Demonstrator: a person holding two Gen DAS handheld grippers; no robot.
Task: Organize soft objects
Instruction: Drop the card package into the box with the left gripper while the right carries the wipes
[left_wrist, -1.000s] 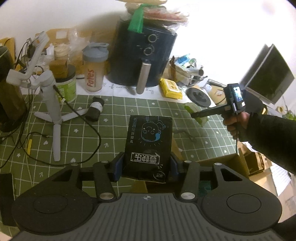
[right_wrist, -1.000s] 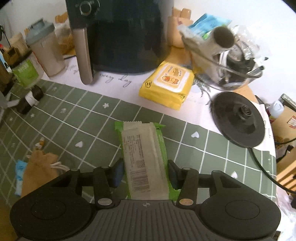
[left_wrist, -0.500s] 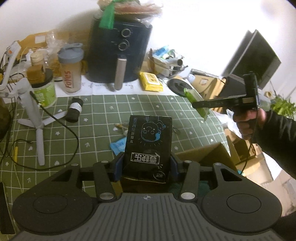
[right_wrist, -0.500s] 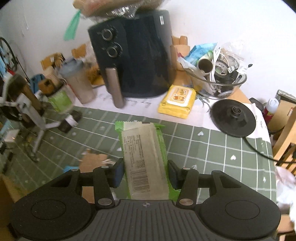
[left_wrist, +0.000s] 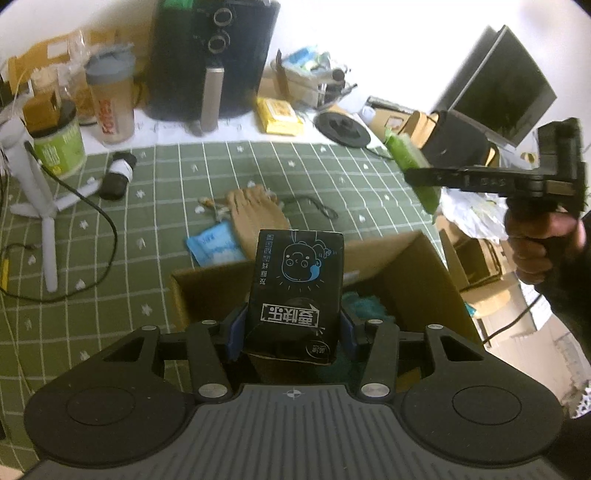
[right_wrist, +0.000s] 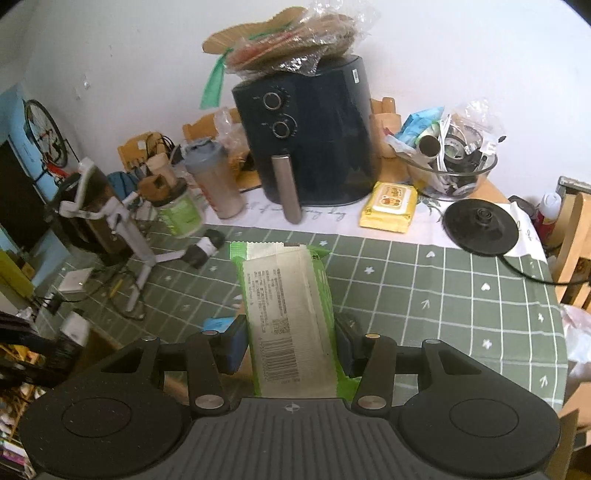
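Left tongs (left_wrist: 291, 328): partly closed, pads clamped on both sides of a black tissue pack (left_wrist: 295, 291), which stands up out of the grip with its cartoon face and white lettering toward the camera. Pack is held off the bench, directly above an open cardboard box (left_wrist: 417, 280).

Right tongs (right_wrist: 291, 343): also partly closed, clamped on a green-edged wipes pack (right_wrist: 288, 314), barcode end nearest the handle, far end sticking out past the fingertips. Seen from the left side, this pack (left_wrist: 410, 162) hangs in the air to the right of the left tongs, a hand (left_wrist: 539, 240) on the grip, beyond the box's far right corner.

Cardboard box: flaps open, sits right beneath the left tongs at the near edge of the bench (left_wrist: 177, 177). Something teal and fuzzy (left_wrist: 365, 306) lies inside, mostly hidden behind the black pack.

Ahead of the left tongs, just past the box: a tan drawstring pouch (left_wrist: 255, 214) and a small blue packet (left_wrist: 214, 249) touching it, both flat on the green checked cloth.

Far ahead of the right tongs, a glass bowl (right_wrist: 454, 173) heaped with tape rolls and oddments; a yellow wipes pack (right_wrist: 389, 206) just beside it.
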